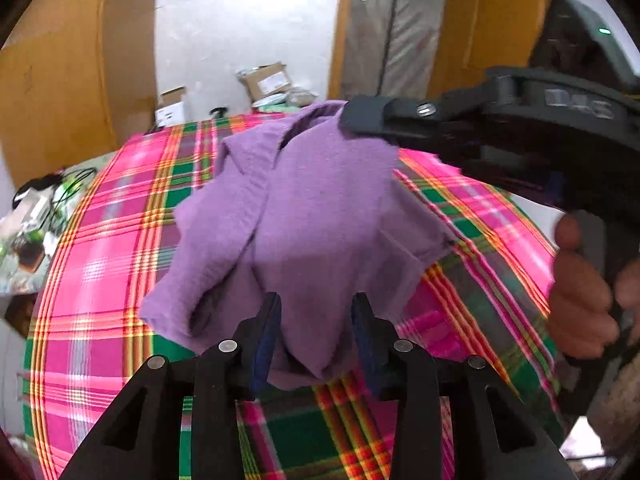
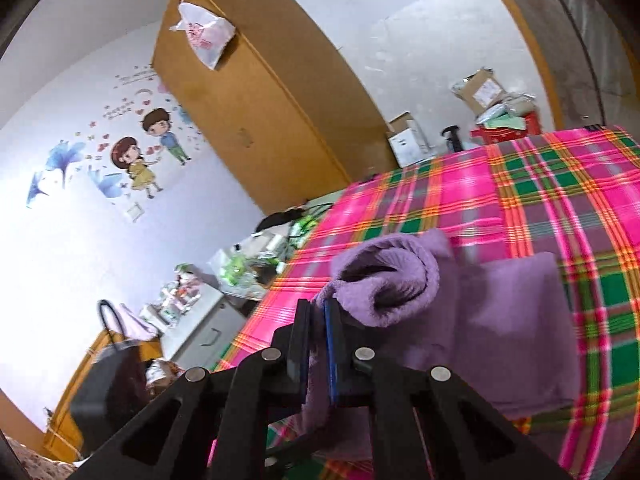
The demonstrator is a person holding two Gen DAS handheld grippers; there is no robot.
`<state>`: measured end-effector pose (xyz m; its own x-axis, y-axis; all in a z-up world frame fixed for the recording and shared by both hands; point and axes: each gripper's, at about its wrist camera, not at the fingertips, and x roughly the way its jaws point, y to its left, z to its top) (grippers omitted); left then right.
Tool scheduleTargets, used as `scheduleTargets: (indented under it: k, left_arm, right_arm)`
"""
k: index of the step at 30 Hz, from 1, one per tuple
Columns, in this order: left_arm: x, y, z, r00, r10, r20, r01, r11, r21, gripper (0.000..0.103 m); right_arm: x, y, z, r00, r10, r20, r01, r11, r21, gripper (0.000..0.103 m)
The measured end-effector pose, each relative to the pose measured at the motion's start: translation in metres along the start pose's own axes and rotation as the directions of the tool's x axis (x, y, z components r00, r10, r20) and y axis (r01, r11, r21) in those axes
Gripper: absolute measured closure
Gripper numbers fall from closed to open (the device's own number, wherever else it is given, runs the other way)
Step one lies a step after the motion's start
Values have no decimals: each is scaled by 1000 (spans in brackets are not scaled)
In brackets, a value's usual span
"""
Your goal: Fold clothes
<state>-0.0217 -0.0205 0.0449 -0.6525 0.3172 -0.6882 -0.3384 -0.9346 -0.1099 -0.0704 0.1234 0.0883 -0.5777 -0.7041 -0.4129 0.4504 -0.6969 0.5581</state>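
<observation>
Where the left wrist view looks down its own fingers, the left gripper point(image 1: 316, 332) stands at the bottom centre with its jaws parted and a low fold of the soft purple knitted garment point(image 1: 320, 216) hanging between the pads without being pressed; the cloth rises from there toward the upper middle of the frame, where the right gripper point(image 1: 362, 122) pinches its top edge, so its long axis runs up and away from the left claw; the pink and green plaid bedcover point(image 1: 100, 280) lies beneath; a hand point(image 1: 580, 300) shows at the right edge. From the right wrist view, the right gripper point(image 2: 318, 344) sits lower centre, narrow and clamped on a purple edge; the garment point(image 2: 500, 328) trails to the right and lies on the bedcover point(image 2: 520, 184); I judge the right claw should lead the coming fold.
</observation>
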Motion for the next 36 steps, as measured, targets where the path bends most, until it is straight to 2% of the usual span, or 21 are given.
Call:
scheduleTargets:
  k: [3,6,9,10,15,17,19,22,25,28,31,34,35,36]
  left_arm:
    - [6,8,6,1000,16,-3,-16,999,-43,65]
    - [11,20,9,1000,19,-9,-19,994,-109,66]
    - [14,33,12,1000,7,-8,-8,984,-180,90]
    - [13,37,13,1000,4,-3,-5,981,-196,93]
    - [10,50,16,999,21,26,-14,969,-248,96]
    - [9,56,16,999,26,34,-16,963,-267,96]
    - [9,60,17,999,28,39,-16,960,-281,96]
    - [8,64,20,998,32,55,-14,955,-296,96]
    - [7,71,24,997,42,70,-18,950,-310,96]
    - [8,74,25,996,51,74,-24,944,-328,96]
    - [12,73,26,996,55,67,-30,944,-327,96]
    - [12,73,25,996,57,65,-32,944,-329,96]
    - [12,72,25,996,57,65,-33,944,-329,96]
    - [11,71,26,996,57,67,-32,944,-329,96]
  right_arm:
    - [2,6,-4,998,50,-32,-51,999,-9,96]
    - [3,8,-9,996,64,-58,-66,998,-22,96]
    - [4,4,-11,995,69,-78,-69,998,-8,95]
    - [4,2,-12,995,63,-81,-64,998,-10,94]
    - [-3,-13,-15,994,12,-106,-15,1000,-24,92]
    - [-12,-26,-17,994,-50,-96,48,999,-23,90]
    - [-20,-40,-18,990,-116,-85,115,993,-19,84]
    - [-33,-72,-22,959,-274,-76,276,961,15,79]
    - [-43,-104,-28,884,-459,-88,463,886,34,69]
    - [-40,-126,-32,862,-486,-143,499,864,70,68]
    - [-31,-137,-35,868,-461,-182,483,870,98,67]
    - [-26,-139,-40,898,-402,-181,426,896,127,67]
    - [-24,-137,-40,907,-381,-181,406,905,128,67]
    - [-23,-135,-40,910,-374,-180,398,909,122,75]
